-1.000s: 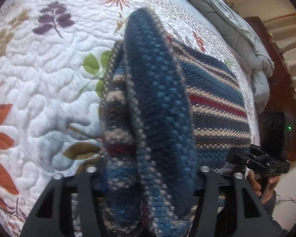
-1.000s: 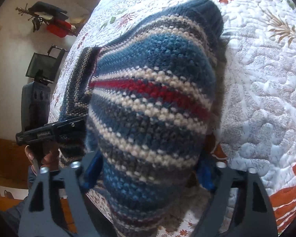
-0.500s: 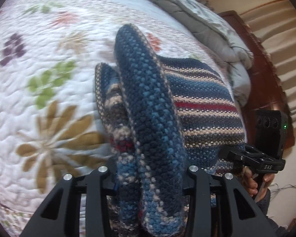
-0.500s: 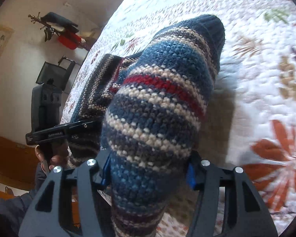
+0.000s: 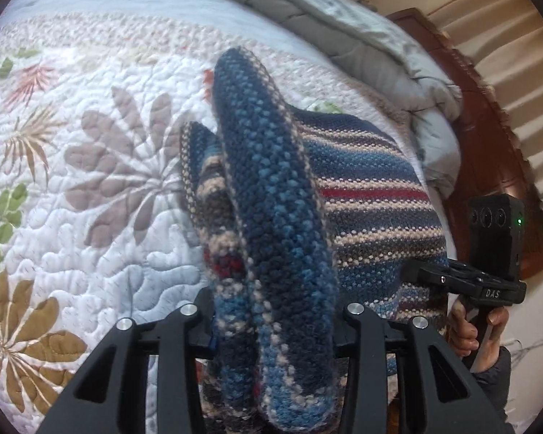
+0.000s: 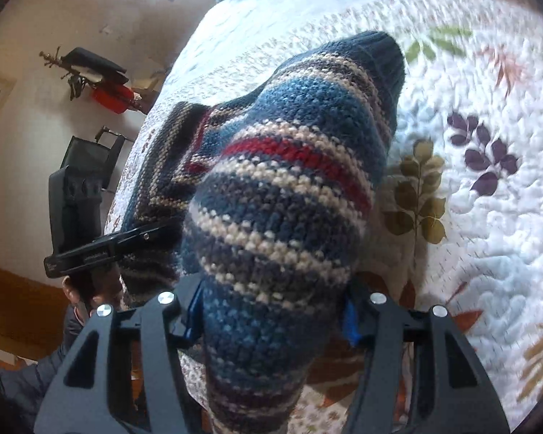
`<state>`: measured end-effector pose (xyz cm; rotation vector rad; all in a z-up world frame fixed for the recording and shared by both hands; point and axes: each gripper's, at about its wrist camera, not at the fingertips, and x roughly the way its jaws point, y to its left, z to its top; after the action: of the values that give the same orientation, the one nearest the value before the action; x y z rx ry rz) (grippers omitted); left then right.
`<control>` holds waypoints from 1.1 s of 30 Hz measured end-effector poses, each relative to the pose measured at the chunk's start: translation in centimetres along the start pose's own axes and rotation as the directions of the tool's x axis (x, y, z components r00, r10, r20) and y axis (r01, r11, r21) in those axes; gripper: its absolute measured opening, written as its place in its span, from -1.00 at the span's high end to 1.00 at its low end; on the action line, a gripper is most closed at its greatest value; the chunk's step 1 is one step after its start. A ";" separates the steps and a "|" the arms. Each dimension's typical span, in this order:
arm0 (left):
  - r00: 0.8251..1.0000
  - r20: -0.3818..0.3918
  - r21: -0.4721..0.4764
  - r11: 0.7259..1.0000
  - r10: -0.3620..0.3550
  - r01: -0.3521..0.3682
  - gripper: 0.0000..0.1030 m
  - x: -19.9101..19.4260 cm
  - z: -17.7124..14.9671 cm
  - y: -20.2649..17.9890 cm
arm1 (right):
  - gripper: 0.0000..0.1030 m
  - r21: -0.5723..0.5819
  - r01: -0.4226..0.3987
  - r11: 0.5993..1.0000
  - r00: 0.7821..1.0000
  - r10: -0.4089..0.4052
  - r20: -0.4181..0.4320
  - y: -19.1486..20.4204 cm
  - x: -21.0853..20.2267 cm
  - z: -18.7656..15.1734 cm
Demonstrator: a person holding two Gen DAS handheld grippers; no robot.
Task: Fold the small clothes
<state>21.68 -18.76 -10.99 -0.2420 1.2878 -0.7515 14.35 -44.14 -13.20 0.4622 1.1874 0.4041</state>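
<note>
Bedspread (image 5: 90, 217), white and quilted with printed leaves and flowers, fills most of both wrist views; a rumpled grey duvet (image 5: 362, 36) lies along its far edge by a dark wooden headboard (image 5: 488, 144).

Over the bedspread hangs the striped knit sweater (image 5: 373, 195), banded in blue, cream, grey and one red stripe. It is held up between the two grippers, with its lower part apparently draped toward the quilt; whether it touches there cannot be told. The left gripper (image 5: 271, 325) has its fingers pressed onto a thick bunched roll of the knit, which stands up from the jaws and points away toward the head of the bed. The right gripper (image 6: 271, 311) likewise pinches a gathered sleeve-like tube, whose ribbed dark-blue cuff (image 6: 376, 54) points away and up. The sweater's long axis seems to run sideways from one gripper to the other.

The knit looks thick, soft and floppy, moderately light, and not slippery or fragile. It would likely sag and bunch wherever unsupported, so hold is best taken at edges or corners, such as shoulder and hem, rather than mid-fabric.
</note>
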 end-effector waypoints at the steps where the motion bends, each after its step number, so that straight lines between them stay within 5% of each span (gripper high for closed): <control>1: 1.000 -0.015 -0.012 1.000 0.011 -0.011 0.21 0.9 0.0 0.4 | -0.13 0.018 -0.006 1.000 1.000 0.007 -0.010 -0.9 0.9 0.0; 11: 1.000 -0.030 -0.015 1.000 0.002 -0.003 0.08 3.4 -1.2 3.4 | -0.35 0.040 -0.068 0.997 0.998 0.069 -0.010 -4.5 3.7 -1.5; 25: 0.999 -0.045 -0.045 0.999 0.000 -0.002 -0.23 -1.1 -7.2 3.6 | -0.53 0.095 -0.082 0.992 0.996 0.084 -0.020 -3.3 0.2 -7.7; 27: 0.999 -0.044 -0.033 0.999 0.031 -0.033 -0.22 -1.1 -7.7 3.3 | -0.34 0.087 -0.076 0.993 0.996 0.079 -0.029 -2.8 0.3 -8.4; 28: 0.996 -0.049 -0.028 0.997 0.070 -0.072 -0.22 -0.9 -8.0 3.4 | 0.10 0.076 -0.048 0.996 0.998 0.050 -0.036 -2.6 0.5 -8.8; 29: 0.995 -0.052 -0.025 0.996 0.087 -0.089 -0.18 -0.8 -8.2 3.4 | 0.27 0.068 -0.018 0.998 0.999 0.021 -0.044 -2.5 0.7 -9.1; 33: 0.990 -0.088 -0.037 0.993 0.110 -0.114 -0.14 0.5 -9.0 4.7 | 0.31 0.104 0.044 0.994 0.997 -0.037 -0.072 -3.2 1.9 -9.5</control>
<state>15.11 -13.47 -16.62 -0.1711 1.3883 -0.6451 6.14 -44.61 -19.29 0.5181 1.2888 0.3254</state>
